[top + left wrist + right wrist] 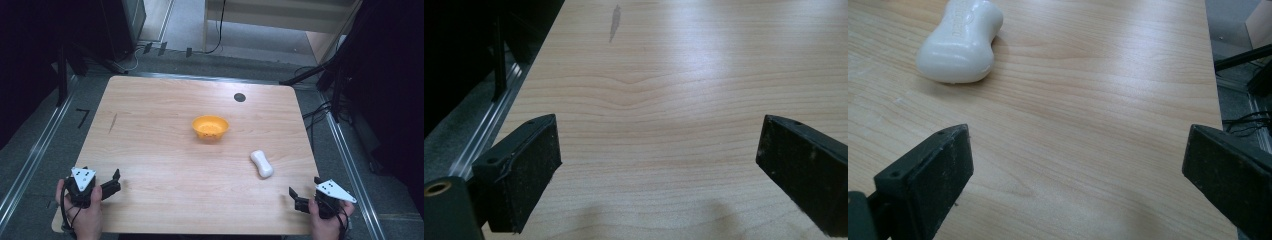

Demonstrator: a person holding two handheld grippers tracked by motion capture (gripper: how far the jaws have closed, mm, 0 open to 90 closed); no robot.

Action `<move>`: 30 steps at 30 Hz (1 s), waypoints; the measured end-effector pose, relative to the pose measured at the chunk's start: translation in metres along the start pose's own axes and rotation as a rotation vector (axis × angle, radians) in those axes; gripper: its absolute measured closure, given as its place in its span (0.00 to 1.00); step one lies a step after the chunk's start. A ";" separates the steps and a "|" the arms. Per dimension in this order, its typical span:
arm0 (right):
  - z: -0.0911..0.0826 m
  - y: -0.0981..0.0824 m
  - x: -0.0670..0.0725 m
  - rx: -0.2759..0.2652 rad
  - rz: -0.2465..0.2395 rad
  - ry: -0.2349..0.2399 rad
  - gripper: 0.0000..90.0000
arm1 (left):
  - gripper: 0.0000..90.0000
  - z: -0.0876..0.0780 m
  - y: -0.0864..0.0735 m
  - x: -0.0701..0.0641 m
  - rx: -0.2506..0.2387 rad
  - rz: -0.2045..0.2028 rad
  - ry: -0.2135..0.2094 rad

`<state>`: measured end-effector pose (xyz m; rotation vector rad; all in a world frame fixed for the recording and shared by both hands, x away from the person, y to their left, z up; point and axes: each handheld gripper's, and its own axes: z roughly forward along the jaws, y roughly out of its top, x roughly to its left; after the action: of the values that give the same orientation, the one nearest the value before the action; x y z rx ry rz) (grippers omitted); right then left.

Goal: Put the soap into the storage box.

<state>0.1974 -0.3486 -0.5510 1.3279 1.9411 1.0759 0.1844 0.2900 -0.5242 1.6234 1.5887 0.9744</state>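
High view: wooden table, orange bowl near its middle, white soap lying to the bowl's right and nearer the person, well apart from it. Right gripper at the table's near right corner, jaws spread wide, nothing between them; soap near it, not touching. Left gripper at the near left corner, jaws likewise wide, over bare wood. Right gripper view: soap beyond the jaws, flat on the tabletop.
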 end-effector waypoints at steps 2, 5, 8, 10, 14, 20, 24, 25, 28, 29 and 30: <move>0.000 0.000 0.001 0.001 -0.011 -0.009 0.00 | 0.05 0.000 0.000 0.001 0.003 -0.011 -0.005; 0.001 0.000 0.002 0.005 -0.017 -0.023 0.00 | 0.05 0.001 0.000 0.001 0.009 -0.014 -0.002; 0.001 0.000 0.002 0.019 -0.016 -0.030 0.00 | 0.05 0.002 0.001 0.000 0.018 -0.011 -0.003; 0.001 0.000 0.000 0.036 -0.017 -0.033 0.00 | 0.05 0.002 0.001 0.000 0.015 -0.008 -0.004; 0.000 0.002 0.001 0.088 -0.050 0.004 0.00 | 0.05 0.002 0.001 0.001 0.021 -0.016 -0.015; 0.001 0.015 0.008 0.150 -0.075 0.025 0.00 | 0.06 0.001 0.000 0.002 0.010 -0.024 -0.019; 0.006 0.027 0.013 0.209 -0.110 0.032 0.00 | 0.06 0.001 0.001 0.002 0.012 -0.029 -0.025; 0.006 0.027 0.013 0.209 -0.110 0.032 0.00 | 0.06 0.001 0.001 0.002 0.012 -0.029 -0.025; 0.011 0.037 0.014 0.251 -0.124 0.042 0.00 | 0.06 0.002 0.001 0.002 0.019 -0.026 -0.028; 0.012 0.040 0.014 0.259 -0.124 0.044 0.00 | 0.06 0.002 0.001 0.003 0.019 -0.026 -0.029; 0.013 0.042 0.014 0.269 -0.127 0.043 0.00 | 0.06 0.002 0.001 0.003 0.021 -0.026 -0.030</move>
<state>0.2236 -0.3230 -0.5223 1.3062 2.2309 0.8096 0.1864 0.2927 -0.5242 1.6197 1.6009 0.9192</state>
